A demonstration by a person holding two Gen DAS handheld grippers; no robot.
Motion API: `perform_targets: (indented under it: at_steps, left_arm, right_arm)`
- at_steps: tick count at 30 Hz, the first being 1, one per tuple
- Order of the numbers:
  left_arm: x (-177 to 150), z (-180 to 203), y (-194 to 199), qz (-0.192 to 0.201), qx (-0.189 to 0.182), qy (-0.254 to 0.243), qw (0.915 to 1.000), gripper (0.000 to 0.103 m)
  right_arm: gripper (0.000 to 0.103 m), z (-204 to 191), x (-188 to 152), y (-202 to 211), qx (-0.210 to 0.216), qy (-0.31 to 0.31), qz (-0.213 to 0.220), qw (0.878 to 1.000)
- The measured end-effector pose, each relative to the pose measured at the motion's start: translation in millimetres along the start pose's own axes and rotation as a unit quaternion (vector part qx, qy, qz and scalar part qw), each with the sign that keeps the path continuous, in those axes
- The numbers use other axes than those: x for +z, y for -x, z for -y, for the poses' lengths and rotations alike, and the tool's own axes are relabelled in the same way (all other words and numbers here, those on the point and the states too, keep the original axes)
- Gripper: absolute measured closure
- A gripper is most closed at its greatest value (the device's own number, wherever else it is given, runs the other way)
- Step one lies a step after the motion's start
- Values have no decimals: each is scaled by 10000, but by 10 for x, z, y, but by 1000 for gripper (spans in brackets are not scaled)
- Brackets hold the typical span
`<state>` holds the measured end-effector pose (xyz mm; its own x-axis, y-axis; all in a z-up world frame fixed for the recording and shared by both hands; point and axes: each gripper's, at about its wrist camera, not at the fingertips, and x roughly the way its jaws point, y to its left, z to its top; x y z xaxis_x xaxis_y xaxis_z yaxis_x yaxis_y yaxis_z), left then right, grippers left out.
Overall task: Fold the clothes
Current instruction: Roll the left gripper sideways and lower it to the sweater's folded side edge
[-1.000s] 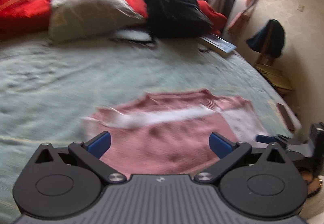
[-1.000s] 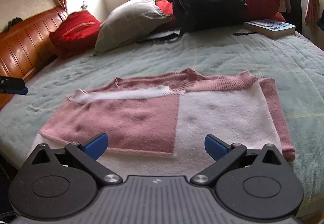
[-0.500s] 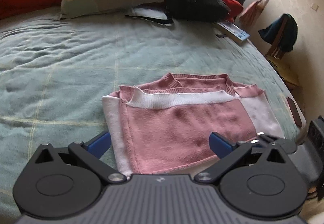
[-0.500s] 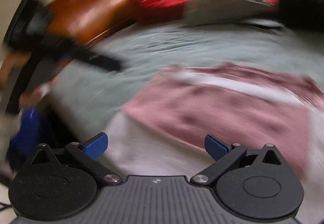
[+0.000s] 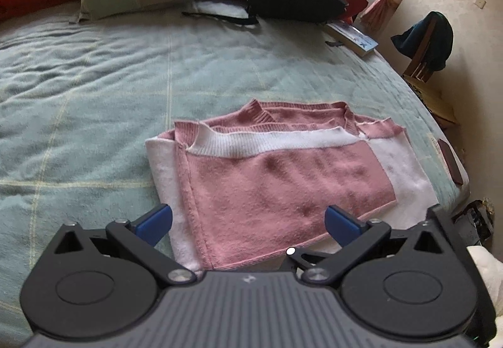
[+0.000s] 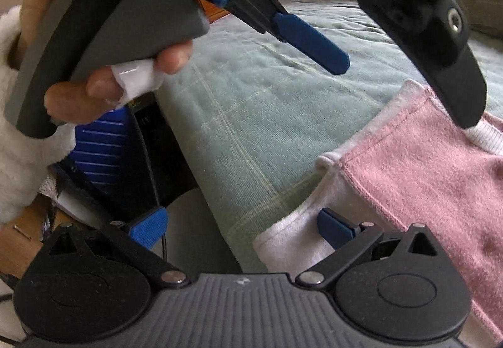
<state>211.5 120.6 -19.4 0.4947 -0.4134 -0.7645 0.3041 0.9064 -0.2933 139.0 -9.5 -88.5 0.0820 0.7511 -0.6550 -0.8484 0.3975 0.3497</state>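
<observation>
Pink-and-white sweater (image 5: 283, 178) lying on the green bedspread (image 5: 94, 90), near the bed's near right corner, already doubled into a squarish packet with the white ribbed hem (image 5: 270, 142) laid across the top. Could be partway through the folds, could be a finished packet (hard to call from one look).

For any fold here: pinching both layers right at the near-left corner (image 6: 283, 238), lifting low, keeping the edges level so the pink panel doesn't slide off the white one.

Left gripper (image 5: 248, 222) hovering just over the near edge, blue pads spread wide, nothing between them. Right gripper (image 6: 242, 230) swung over to the sweater's near-left corner, spread apart too, one pad (image 6: 334, 228) sitting over the white edge, not clamping. Left hand (image 6: 94, 65) wrapped round its handle above, fluffy white sleeve (image 6: 19, 159) showing.
</observation>
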Motion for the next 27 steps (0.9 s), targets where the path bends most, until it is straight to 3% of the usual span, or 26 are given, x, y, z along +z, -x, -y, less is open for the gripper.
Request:
perform_targets:
  at_steps: [3, 10, 18, 22, 27]
  left_arm:
    - [3, -19, -37, -18, -25, 1, 10000, 1]
    - [3, -118, -158, -58, -164, 153, 9997, 1]
    - [-92, -292, -415, -115, -224, 572, 9980, 1]
    - [-182, -404, -482, -199, -242, 785, 9964, 1]
    - [-229, -491, -532, -301, -312, 912, 9949, 1]
  right_arm:
    - [0, -24, 17, 96, -129, -9, 31, 9999]
    - [0, 122, -89, 701, -1544, -38, 427, 9871]
    - [0, 600, -505, 1174, -3118, -1459, 739, 9360]
    - [0, 700, -754, 1193, -3198, -1902, 799, 9247]
    - [0, 696, -874, 1174, -3225, -1866, 798, 9246]
